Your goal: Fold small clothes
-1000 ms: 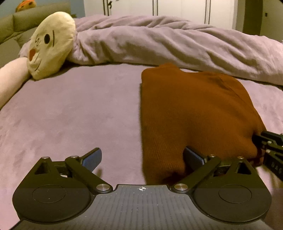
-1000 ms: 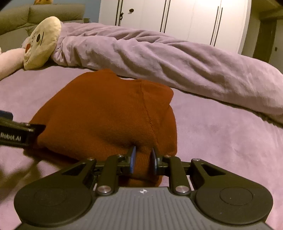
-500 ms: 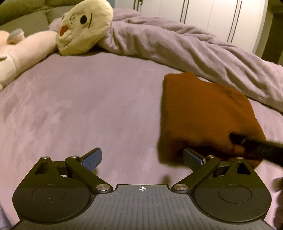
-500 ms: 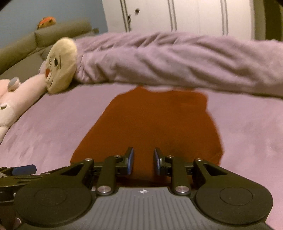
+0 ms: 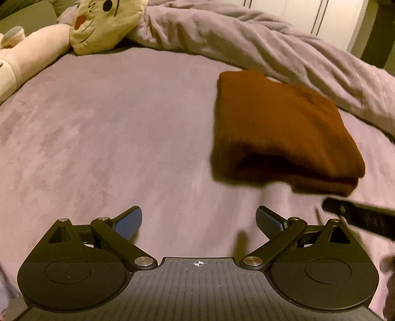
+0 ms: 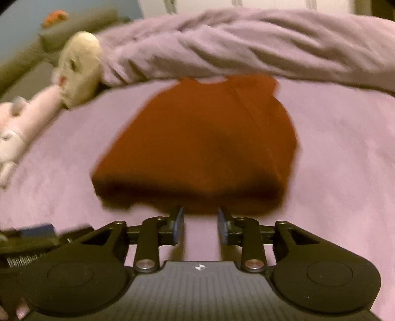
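A rust-brown knitted garment lies folded into a compact rectangle on the purple bed sheet; it also shows in the right wrist view. My left gripper is wide open and empty, hovering over bare sheet to the near left of the garment. My right gripper is partly open and empty, just short of the garment's near folded edge, not touching it. The right gripper's body shows as a dark blur in the left wrist view.
A rumpled purple duvet lies along the far side behind the garment. A cream-faced plush toy with a pink body rests at the far left, also in the right wrist view. White wardrobe doors stand beyond.
Both grippers have pulled back from the garment toward the near side. The right gripper, earlier shut on the garment's edge, has opened and let go. The folded garment stays in place.
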